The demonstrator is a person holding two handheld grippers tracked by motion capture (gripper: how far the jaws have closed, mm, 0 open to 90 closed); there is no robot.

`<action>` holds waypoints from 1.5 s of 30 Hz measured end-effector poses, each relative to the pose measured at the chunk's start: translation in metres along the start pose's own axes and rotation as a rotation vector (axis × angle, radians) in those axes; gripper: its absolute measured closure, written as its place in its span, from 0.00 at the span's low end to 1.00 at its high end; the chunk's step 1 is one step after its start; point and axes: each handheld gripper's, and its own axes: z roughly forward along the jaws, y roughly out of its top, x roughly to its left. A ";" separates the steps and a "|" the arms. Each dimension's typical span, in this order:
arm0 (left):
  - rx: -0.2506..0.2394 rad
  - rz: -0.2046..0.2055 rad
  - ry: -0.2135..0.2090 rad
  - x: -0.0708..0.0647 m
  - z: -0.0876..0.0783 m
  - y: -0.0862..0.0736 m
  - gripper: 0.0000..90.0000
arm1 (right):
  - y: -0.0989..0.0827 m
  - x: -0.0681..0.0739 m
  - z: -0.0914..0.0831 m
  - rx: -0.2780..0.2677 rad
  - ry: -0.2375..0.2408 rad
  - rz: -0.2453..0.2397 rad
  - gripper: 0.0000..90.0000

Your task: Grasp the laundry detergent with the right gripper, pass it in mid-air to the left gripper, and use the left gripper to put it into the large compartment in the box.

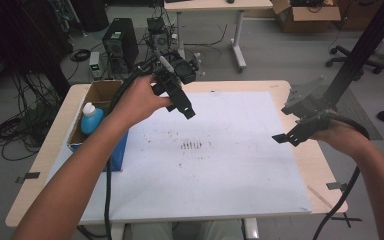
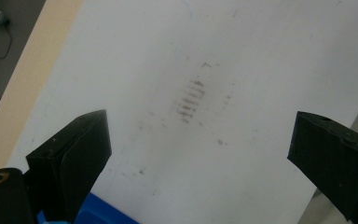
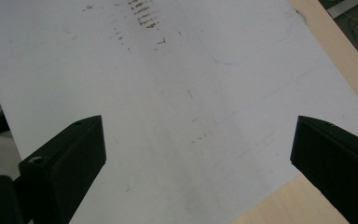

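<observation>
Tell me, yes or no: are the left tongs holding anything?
No. In the left gripper view the left tongs stand wide open, with just the smudged white board between the jaws.

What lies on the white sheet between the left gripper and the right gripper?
In the high view, between the left gripper and right gripper, the white sheet carries just faint dark smudge marks; nothing stands there.

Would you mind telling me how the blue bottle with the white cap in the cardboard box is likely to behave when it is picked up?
The blue bottle looks like smooth plastic, so it may slip between hard fingers. It stands upright in the cardboard box, taller than wide, so a sideways nudge would probably tip it against the wall. Its narrow white cap seems the less secure place to grip.
</observation>
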 end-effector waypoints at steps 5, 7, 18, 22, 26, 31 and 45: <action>-0.015 0.051 -0.030 -0.009 0.003 0.001 0.07 | 0.005 0.000 0.001 -0.005 0.001 -0.004 0.03; -0.016 0.070 -0.043 -0.011 0.005 0.001 0.07 | 0.008 0.000 0.002 -0.005 0.004 -0.009 0.03; -0.006 0.111 -0.075 -0.017 0.014 0.003 0.07 | 0.014 -0.004 0.009 0.010 0.014 -0.011 0.03; -0.002 0.121 -0.076 -0.018 0.016 0.004 0.07 | 0.015 -0.005 0.010 0.012 0.015 -0.014 0.03; -0.011 0.125 -0.077 -0.017 0.015 0.006 0.07 | 0.016 -0.007 0.011 0.009 0.015 -0.014 0.03; -0.010 0.138 -0.085 -0.020 0.018 0.008 0.07 | 0.016 -0.010 0.014 0.013 0.019 -0.010 0.03; 0.002 0.170 -0.099 -0.027 0.021 0.008 0.07 | 0.018 -0.008 0.017 0.015 0.027 -0.024 0.03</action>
